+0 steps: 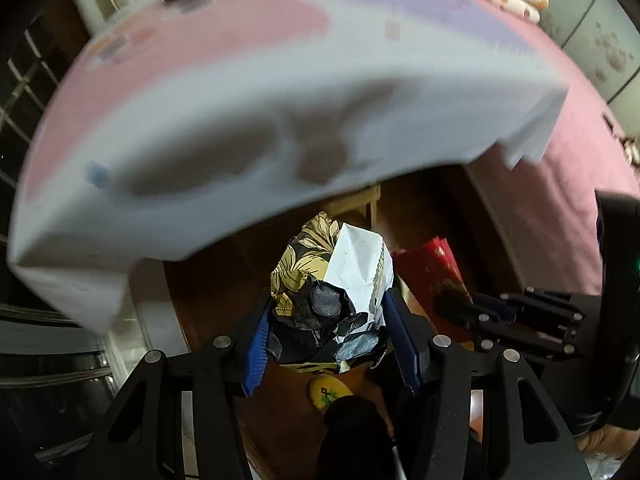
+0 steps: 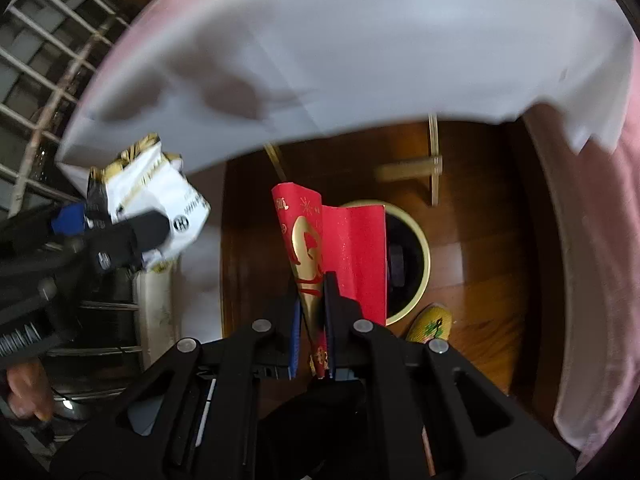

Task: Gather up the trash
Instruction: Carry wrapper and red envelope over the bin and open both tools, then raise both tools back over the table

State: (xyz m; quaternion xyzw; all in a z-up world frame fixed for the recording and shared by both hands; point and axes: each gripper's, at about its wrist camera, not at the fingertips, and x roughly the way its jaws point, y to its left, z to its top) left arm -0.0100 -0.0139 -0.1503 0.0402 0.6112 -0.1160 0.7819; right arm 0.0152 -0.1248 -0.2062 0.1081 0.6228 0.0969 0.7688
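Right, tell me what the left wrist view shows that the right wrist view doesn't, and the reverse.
Only the left wrist view shows the left hand-held gripper head-on, shut on the crumpled floral wrapper, and clutter at the table's far edge.

Only the right wrist view shows the round bin on the wooden floor, below the red envelope pinched by the right hand-held gripper, plus a window grille.

Both show the white-and-pink table cover, both pieces of trash, and a yellow slipper.
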